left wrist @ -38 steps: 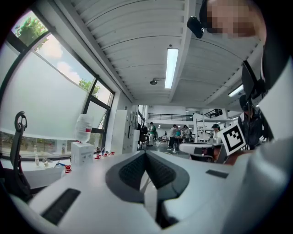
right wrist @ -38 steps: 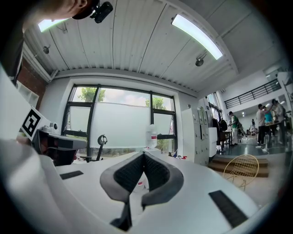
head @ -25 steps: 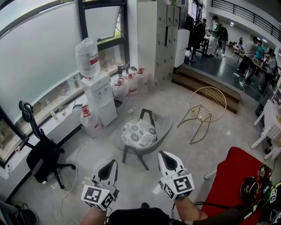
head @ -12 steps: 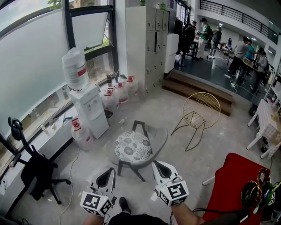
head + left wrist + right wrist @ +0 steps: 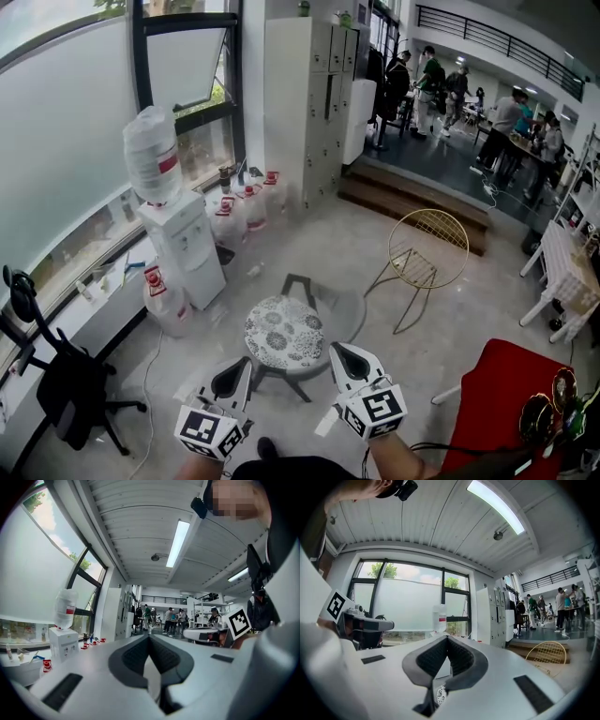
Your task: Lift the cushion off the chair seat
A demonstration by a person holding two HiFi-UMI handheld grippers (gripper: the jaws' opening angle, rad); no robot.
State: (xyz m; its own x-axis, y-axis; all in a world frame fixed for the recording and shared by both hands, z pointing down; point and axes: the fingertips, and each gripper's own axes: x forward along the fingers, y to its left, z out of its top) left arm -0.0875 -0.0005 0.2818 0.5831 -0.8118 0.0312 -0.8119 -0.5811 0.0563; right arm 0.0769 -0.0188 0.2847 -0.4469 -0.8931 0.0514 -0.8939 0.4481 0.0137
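Cushion: a round, flower-patterned cushion (image 5: 284,331) is seen lying flat on the chair seat, not lifted
Chair: a grey chair (image 5: 339,302) with dark legs is set on the pale floor, directly ahead of both claws
Left claw: the left claw (image 5: 240,366) is held level just short of the cushion's near left edge; no touch is seen; in the left gripper view its jaws are shown closed together, with nothing gripped
Right claw: the right claw (image 5: 341,349) is held level beside the cushion's near right edge; no touch is seen; in the right gripper view its jaws are shown closed together and empty, and a small patterned patch of the cushion is glimpsed below them
Water dispenser: a white water dispenser (image 5: 186,246) with a bottle on top is placed by the window, left of the chair, with spare bottles (image 5: 246,204) grouped beside it
Wire chair: a gold wire chair (image 5: 427,246) is seen beyond and to the right, well apart from the grey chair
Office chair: a black office chair (image 5: 66,389) is seen at the left edge, by the window
Red cloth: a red cloth (image 5: 495,389) is seen at the lower right
People: several people (image 5: 431,70) are gathered on the raised floor at the back
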